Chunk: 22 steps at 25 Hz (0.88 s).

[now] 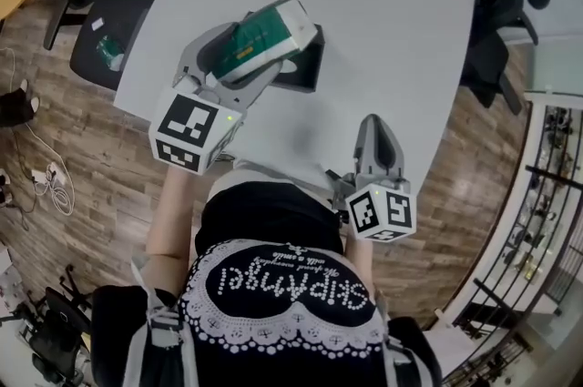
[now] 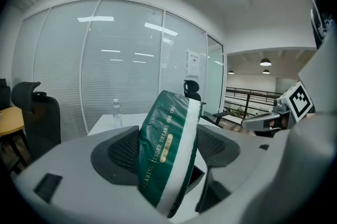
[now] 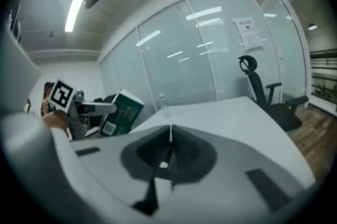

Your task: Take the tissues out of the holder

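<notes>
My left gripper (image 1: 250, 48) is shut on a green and white tissue pack (image 1: 264, 37), lifted and tilted above the white table (image 1: 392, 21). In the left gripper view the tissue pack (image 2: 168, 152) fills the gap between the two dark pads. Just behind and below it sits the dark tissue holder (image 1: 305, 71), its rim showing as the holder (image 2: 197, 178). My right gripper (image 1: 378, 132) hovers over the table's near edge, jaws pressed together with nothing between them. From the right gripper view (image 3: 169, 138) the pack (image 3: 122, 112) appears far left.
A clear water bottle (image 2: 116, 112) stands at the table's far end. Black office chairs (image 1: 496, 30) flank the table on the right and the left (image 1: 109, 3). Glass partition walls (image 2: 126, 70) lie beyond. Wooden floor with cables (image 1: 50, 185) is at left.
</notes>
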Each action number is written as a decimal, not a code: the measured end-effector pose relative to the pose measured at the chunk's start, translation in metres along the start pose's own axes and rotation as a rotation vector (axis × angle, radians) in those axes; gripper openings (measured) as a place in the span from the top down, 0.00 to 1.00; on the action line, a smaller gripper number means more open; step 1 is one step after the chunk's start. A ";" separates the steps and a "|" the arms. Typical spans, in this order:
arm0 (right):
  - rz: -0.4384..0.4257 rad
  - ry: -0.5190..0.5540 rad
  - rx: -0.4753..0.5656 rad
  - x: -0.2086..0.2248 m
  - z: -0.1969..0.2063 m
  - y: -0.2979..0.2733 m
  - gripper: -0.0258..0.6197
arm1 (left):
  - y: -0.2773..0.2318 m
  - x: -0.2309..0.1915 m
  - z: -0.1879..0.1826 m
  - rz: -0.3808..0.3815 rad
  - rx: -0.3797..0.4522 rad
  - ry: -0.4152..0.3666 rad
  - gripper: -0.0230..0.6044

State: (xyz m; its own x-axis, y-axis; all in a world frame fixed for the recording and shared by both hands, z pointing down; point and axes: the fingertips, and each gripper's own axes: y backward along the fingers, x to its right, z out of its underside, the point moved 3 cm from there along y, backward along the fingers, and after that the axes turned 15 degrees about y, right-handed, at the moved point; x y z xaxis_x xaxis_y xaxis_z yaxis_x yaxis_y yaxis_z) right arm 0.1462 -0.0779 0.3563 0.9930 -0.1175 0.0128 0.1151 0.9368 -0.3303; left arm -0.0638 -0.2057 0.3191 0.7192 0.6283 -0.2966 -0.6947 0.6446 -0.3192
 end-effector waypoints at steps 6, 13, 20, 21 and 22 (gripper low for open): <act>0.008 0.017 0.036 0.002 -0.009 0.008 0.91 | 0.032 0.007 -0.028 -0.003 0.166 0.060 0.39; 0.034 0.036 0.089 0.010 -0.032 0.014 0.91 | 0.074 0.005 -0.053 -0.016 0.340 0.155 0.39; 0.076 0.050 0.129 0.026 -0.056 0.028 0.91 | 0.117 0.004 -0.064 -0.068 0.463 0.191 0.39; 0.081 0.050 0.134 0.027 -0.057 0.030 0.91 | 0.123 0.004 -0.063 -0.078 0.475 0.191 0.39; 0.086 0.050 0.137 0.029 -0.058 0.032 0.91 | 0.129 0.004 -0.062 -0.089 0.485 0.191 0.39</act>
State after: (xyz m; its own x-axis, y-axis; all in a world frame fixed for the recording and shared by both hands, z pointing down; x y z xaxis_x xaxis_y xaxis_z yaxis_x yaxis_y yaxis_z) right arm 0.1772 -0.0705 0.2912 0.9972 -0.0481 -0.0575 0.0360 0.9800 -0.1960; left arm -0.1498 -0.1473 0.2211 0.7329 0.5011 -0.4602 -0.5233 0.8475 0.0894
